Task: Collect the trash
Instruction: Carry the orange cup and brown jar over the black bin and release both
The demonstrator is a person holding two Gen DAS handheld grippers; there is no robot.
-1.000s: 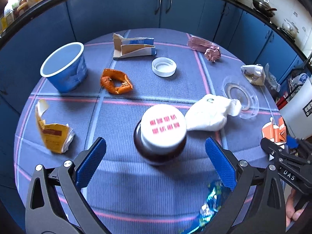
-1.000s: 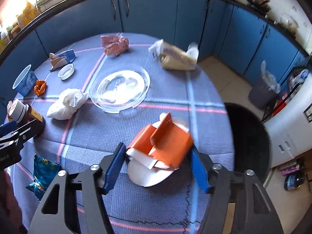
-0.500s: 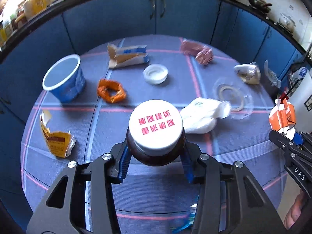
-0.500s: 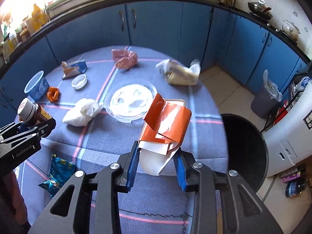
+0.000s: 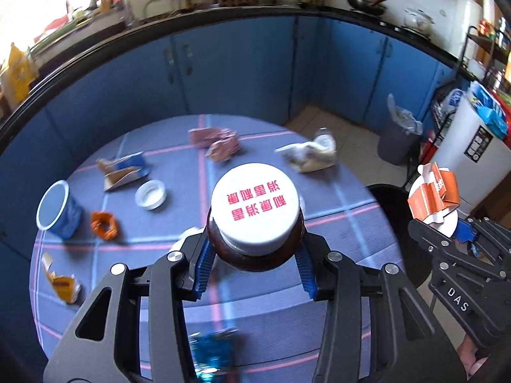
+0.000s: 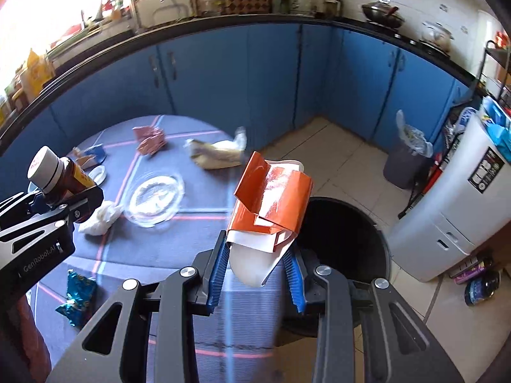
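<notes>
My left gripper (image 5: 254, 269) is shut on a brown jar (image 5: 255, 239) with a white lid printed in red, lifted above the round table (image 5: 335, 233). The same jar (image 6: 59, 174) and left gripper (image 6: 54, 202) appear at the left of the right wrist view. My right gripper (image 6: 257, 269) is shut on an orange and white crumpled carton (image 6: 271, 204), held over the table's right edge beside a black round bin (image 6: 345, 233). That carton (image 5: 434, 191) and the right gripper (image 5: 453, 229) show at the right of the left wrist view.
On the blue checked cloth lie a blue cup (image 5: 56, 210), an orange wrapper (image 5: 102, 225), a white lid (image 5: 150, 194), torn cartons (image 5: 123, 170), a pink wrapper (image 5: 217, 143), a clear plate (image 6: 156, 198), a white wad (image 6: 99, 218) and a blue foil packet (image 6: 78, 293). A grey lined bin (image 6: 407, 156) stands by the cabinets.
Both grippers closed on their items, the left on the jar and the right on the carton, then lifted them off the table and swung toward the right, near the black bin.
</notes>
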